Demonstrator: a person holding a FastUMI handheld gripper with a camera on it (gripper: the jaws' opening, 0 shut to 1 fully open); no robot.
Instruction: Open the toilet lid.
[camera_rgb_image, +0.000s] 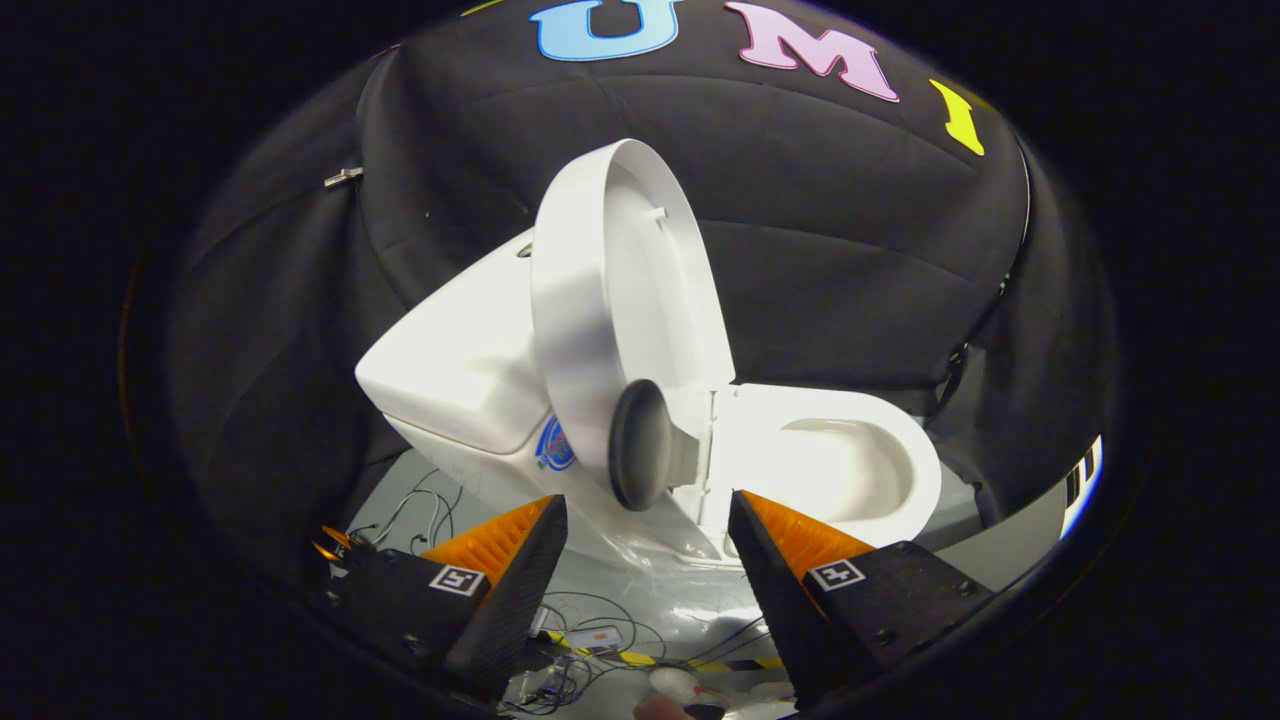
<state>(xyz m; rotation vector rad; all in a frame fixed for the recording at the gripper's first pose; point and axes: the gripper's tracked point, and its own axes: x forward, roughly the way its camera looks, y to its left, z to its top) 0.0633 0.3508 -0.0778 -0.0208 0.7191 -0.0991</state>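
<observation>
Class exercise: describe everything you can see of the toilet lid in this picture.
The toilet lid is glossy white, plastic by its look, oval, with a raised rim. It stands raised, near upright, leaning back at the tank, its underside facing the open bowl. A dark round knob sits on its lower edge. The gripper is open just before it, fingers apart, touching nothing.

Raised toilet lid (610, 300) against tank (460, 370), bowl (850, 470) beside, beyond the spread claw (645, 520).

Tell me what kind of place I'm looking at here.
Likely a staged test booth, not a real bathroom: a white toilet with its lid raised stands against black cloth, with loose cables on the floor. The tool hangs open, touching nothing.
</observation>
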